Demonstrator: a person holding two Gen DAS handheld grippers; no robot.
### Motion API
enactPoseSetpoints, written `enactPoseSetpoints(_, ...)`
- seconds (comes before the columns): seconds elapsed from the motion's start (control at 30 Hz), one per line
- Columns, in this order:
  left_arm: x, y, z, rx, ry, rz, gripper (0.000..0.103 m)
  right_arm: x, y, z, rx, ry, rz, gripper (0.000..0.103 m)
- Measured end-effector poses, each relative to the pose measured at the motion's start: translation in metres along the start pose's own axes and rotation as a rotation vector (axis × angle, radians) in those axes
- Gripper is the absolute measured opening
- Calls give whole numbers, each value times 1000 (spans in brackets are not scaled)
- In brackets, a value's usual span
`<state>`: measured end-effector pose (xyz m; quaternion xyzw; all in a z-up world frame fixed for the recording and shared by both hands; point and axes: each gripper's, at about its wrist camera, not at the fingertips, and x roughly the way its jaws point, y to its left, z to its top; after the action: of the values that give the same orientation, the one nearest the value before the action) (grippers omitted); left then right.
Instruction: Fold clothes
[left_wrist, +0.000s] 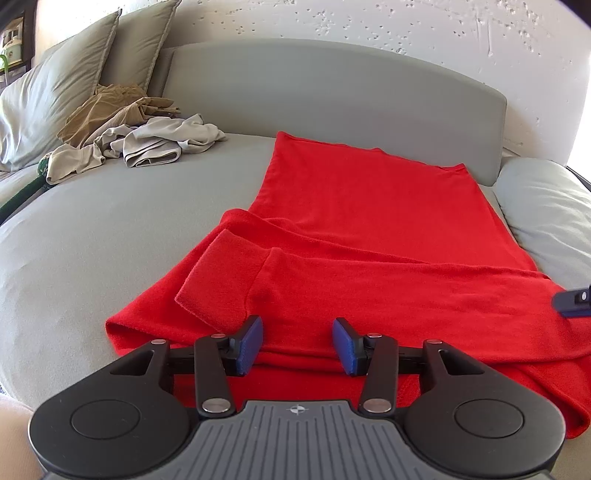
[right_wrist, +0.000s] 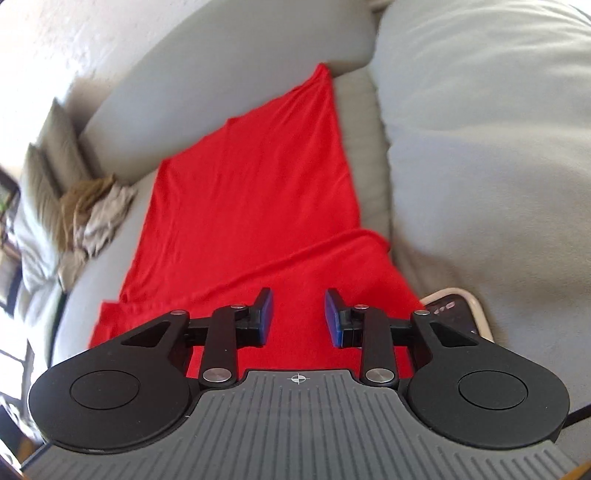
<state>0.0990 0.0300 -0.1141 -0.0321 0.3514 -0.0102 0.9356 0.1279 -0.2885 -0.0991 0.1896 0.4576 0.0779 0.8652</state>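
The red garment (left_wrist: 369, 221) lies on the bed (left_wrist: 110, 240) apparently part-folded (both sleeves crossed over its near end), further folds and the rumpled pile (left_wrist: 140, 136) by the pillows remaining, while the left gripper (left_wrist: 297, 345) and right gripper (right_wrist: 298, 317) hover with jaws spread, pinching nothing.

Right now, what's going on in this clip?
A person is folding a red garment spread on a grey bed. Both hand-held grippers, left and right, hang open over its near end, gripping nothing. One sleeve lies folded across. A pile of beige clothes waits by the pillows.
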Motion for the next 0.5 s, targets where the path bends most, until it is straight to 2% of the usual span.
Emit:
enactPoseSetpoints(0.07,0,0,0,3,0,1,44,4,14,-12,-118,60,-13,32)
enactPoseSetpoints(0.17,-1,-1,0,8,2,7,44,-7,14,-26,-169,96,-16,32)
enactPoseSetpoints(0.2,-4,-4,1,16,10,17,44,-15,14,-29,-157,98,-15,32)
enactPoseSetpoints(0.27,-16,-9,3,28,15,31,44,-36,12,-35,-132,48,-9,35)
enactPoseSetpoints(0.37,-35,-22,-2,89,-8,-31,45,-64,11,-43,-86,-20,33,39)
enactPoseSetpoints(0.4,-37,-27,-4,115,-3,-51,46,-70,11,-46,-62,-33,54,47)
enactPoseSetpoints(0.5,-31,-38,-12,162,55,-81,46,-60,21,-51,-52,16,71,49)
